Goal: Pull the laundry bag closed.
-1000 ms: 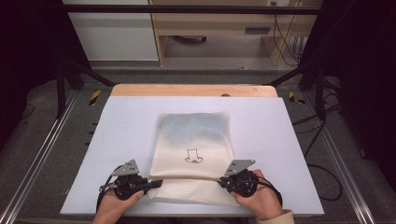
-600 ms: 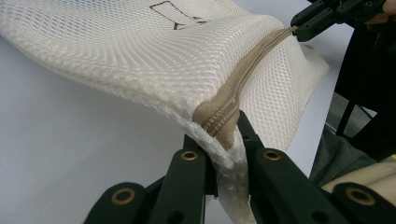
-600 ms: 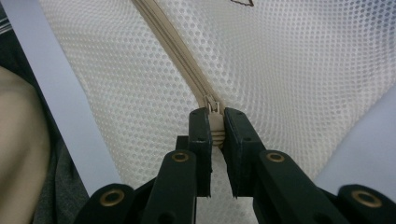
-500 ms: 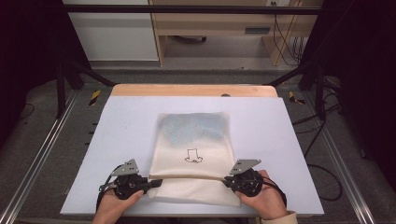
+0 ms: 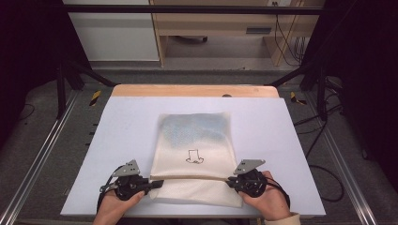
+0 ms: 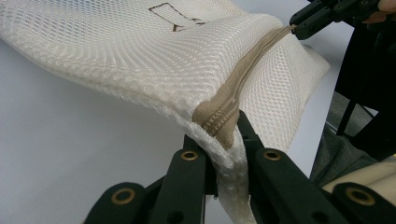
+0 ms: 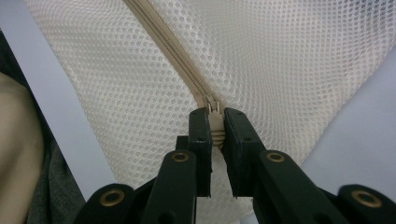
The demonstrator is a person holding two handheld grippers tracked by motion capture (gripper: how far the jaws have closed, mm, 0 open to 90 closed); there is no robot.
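The white mesh bag (image 5: 195, 157) lay flat on the table (image 5: 117, 140), near the person's edge, its beige zipper (image 5: 192, 178) running crosswise from one gripper to the other. At the zipper's right end the right gripper (image 7: 215, 133) had its fingers closed on the zipper pull (image 7: 214, 108), so any opening stroke would likely run leftward along that line. The left gripper (image 6: 223, 154) pinched the bag's left edge at the zipper's end, anchoring it. A small outlined drawing (image 5: 194, 156) marked the mesh; no readable writing or brand showed.
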